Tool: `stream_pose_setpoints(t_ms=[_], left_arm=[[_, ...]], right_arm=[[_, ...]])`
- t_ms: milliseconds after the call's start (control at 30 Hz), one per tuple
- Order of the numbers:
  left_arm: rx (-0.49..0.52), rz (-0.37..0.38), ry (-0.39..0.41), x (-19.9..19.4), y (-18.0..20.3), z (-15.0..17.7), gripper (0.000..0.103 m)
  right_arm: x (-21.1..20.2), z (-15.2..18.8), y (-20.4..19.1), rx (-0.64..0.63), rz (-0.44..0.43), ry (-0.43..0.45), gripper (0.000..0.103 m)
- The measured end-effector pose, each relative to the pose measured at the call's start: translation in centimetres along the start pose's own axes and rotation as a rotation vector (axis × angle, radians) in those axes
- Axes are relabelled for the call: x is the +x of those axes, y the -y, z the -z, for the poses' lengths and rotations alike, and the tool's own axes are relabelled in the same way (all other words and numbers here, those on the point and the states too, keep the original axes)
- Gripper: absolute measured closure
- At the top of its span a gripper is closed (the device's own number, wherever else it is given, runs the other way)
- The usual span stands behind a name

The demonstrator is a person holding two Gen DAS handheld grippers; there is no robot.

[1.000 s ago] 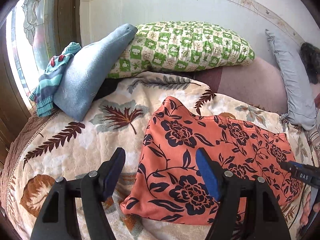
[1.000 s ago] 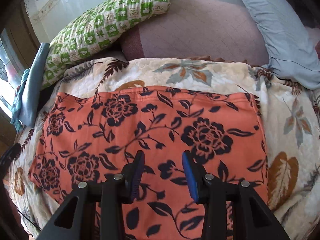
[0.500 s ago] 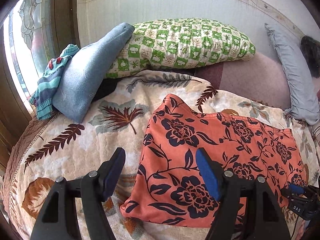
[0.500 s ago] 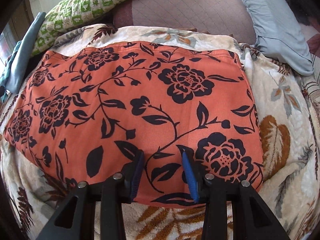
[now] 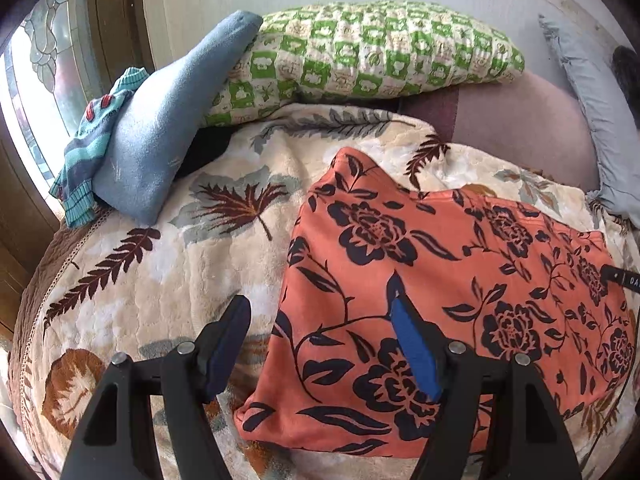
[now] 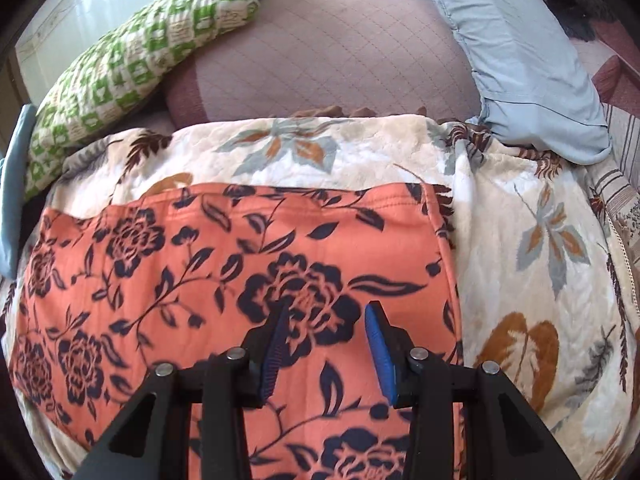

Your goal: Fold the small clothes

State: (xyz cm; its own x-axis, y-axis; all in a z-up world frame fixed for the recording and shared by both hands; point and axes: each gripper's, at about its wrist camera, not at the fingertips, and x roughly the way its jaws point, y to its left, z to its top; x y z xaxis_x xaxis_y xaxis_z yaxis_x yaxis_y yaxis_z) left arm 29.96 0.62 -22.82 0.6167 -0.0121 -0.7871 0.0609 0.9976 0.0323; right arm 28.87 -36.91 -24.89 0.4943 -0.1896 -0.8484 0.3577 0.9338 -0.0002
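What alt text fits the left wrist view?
An open left hand-held gripper hovers over the left edge of an orange floral garment spread on a leaf-print blanket. Behind lie a green checked pillow and a blue cloth.

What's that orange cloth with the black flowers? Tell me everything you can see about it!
The orange garment is soft-looking fabric printed with dark navy roses, leaves and vines. It lies fairly flat on the leaf-patterned blanket, apparently folded into a rough rectangle, with a stitched hem along its far edge and one far corner peaking up. Both grippers, left and right, are open above it; neither is seen gripping it.
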Motion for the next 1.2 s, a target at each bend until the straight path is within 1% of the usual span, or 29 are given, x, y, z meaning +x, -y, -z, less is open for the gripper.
stream_pose_setpoints(t_ms=[100, 167, 233, 300, 367, 467, 533, 600, 667, 700, 733, 800, 833, 867, 900, 967, 1000, 1067, 1133, 1200], left_arm=[[0.009, -0.035, -0.096, 2.4, -0.2, 0.8, 0.030], [0.001, -0.017, -0.167, 3.9, -0.5, 1.5, 0.029], [-0.028, 0.004, -0.171, 4.0, -1.2, 1.7, 0.027], [-0.005, 0.009, -0.183, 4.1, -1.2, 1.8, 0.026], [0.022, -0.003, -0.184, 4.1, -1.1, 2.0, 0.025], [0.027, -0.006, -0.177, 3.5, -1.1, 2.0, 0.025], [0.019, -0.011, -0.153, 2.6, -1.2, 1.8, 0.026], [0.019, -0.014, -0.102, 1.2, -1.2, 1.5, 0.026], [0.032, 0.010, -0.059, 0.2, -0.6, 1.2, 0.026], [0.051, 0.014, -0.057, 0.2, -0.2, 1.2, 0.026], [0.074, -0.001, -0.069, 0.5, 0.2, 1.3, 0.026], [0.100, -0.037, -0.130, 2.2, 0.5, 1.9, 0.026], [0.097, -0.033, -0.162, 3.3, 0.3, 2.3, 0.024], [0.068, -0.014, -0.162, 3.7, -0.2, 2.4, 0.022], [0.031, -0.008, -0.172, 3.6, -0.9, 2.2, 0.017], [-0.019, 0.022, -0.189, 3.0, -1.8, 1.9, 0.017], [-0.031, 0.028, -0.182, 2.7, -2.2, 1.8, 0.017], [-0.061, 0.009, -0.163, 1.8, -3.2, 1.7, 0.017], [-0.107, 0.002, -0.146, 1.0, -4.7, 1.5, 0.018], [-0.158, -0.003, -0.146, 0.6, -6.3, 1.5, 0.018]], right_arm=[[2.1, 0.0, 2.4, 0.077, -0.007, -0.041, 0.060], [2.8, 0.8, 3.7, 0.105, -0.037, -0.068, 0.060], [2.3, 2.1, 4.3, 0.096, -0.063, -0.057, 0.060], [1.6, 3.3, 4.4, 0.068, -0.069, -0.056, 0.060], [0.8, 4.1, 4.2, 0.033, -0.055, -0.065, 0.060], [-0.7, 5.0, 3.8, -0.010, -0.027, -0.074, 0.059], [-2.1, 5.9, 3.5, -0.032, -0.018, -0.065, 0.059], [-3.6, 7.1, 3.0, -0.056, -0.021, -0.044, 0.059], [-4.4, 8.5, 2.5, -0.080, -0.019, -0.044, 0.058], [-4.6, 9.2, 2.3, -0.083, -0.016, -0.046, 0.057], [-4.4, 10.0, 2.3, -0.082, -0.010, -0.052, 0.056], [-3.8, 11.7, 2.5, -0.060, -0.011, -0.076, 0.053], [-3.6, 12.3, 2.7, -0.047, -0.018, -0.073, 0.051], [-3.9, 12.6, 2.8, -0.041, -0.022, -0.051, 0.051], [-4.1, 12.7, 2.9, -0.039, -0.025, -0.051, 0.051], [-4.6, 12.6, 3.3, -0.009, -0.054, -0.060, 0.051], [-5.1, 12.6, 3.7, 0.024, -0.089, -0.047, 0.051], [-6.2, 12.8, 4.5, 0.094, -0.172, -0.001, 0.051], [-7.0, 13.1, 4.6, 0.139, -0.216, 0.037, 0.051], [-7.5, 13.1, 3.9, 0.160, -0.274, 0.067, 0.051]])
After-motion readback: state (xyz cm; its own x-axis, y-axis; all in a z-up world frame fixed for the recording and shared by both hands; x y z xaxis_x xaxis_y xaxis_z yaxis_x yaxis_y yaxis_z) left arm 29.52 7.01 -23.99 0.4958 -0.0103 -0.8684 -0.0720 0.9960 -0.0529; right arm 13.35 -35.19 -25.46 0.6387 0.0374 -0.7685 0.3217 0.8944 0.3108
